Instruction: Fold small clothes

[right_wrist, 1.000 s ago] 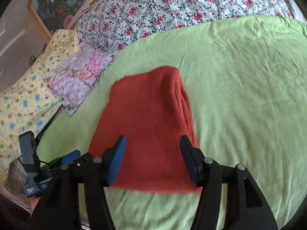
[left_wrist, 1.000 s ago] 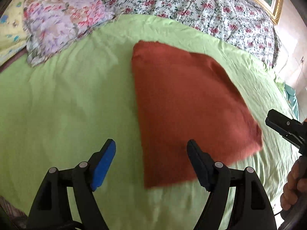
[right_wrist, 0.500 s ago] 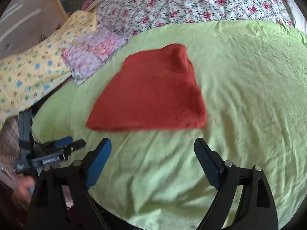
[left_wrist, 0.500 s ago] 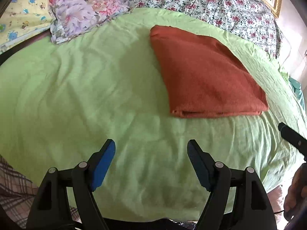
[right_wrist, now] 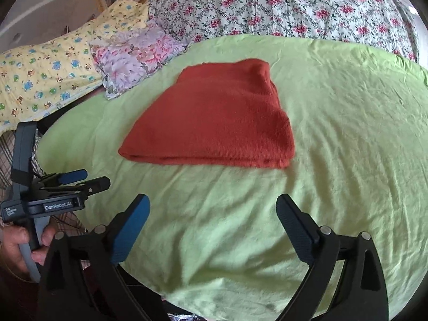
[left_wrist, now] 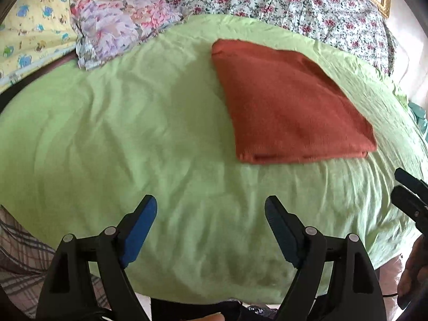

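The rust-red knitted garment (left_wrist: 289, 107) (right_wrist: 216, 117) lay folded flat into a compact stack on the wrinkled lime-green bedsheet (left_wrist: 133, 139) (right_wrist: 347, 133), layered edges facing the cameras. Left gripper (left_wrist: 211, 230) hung near the sheet's front edge, jaws wide apart, holding nothing. Right gripper (right_wrist: 211, 230) likewise spread wide and empty, well short of the garment. Floral pillows (right_wrist: 133, 56) sat behind.

Green bed (right_wrist: 334, 139) (folded red garment (right_wrist: 214, 123) atop)
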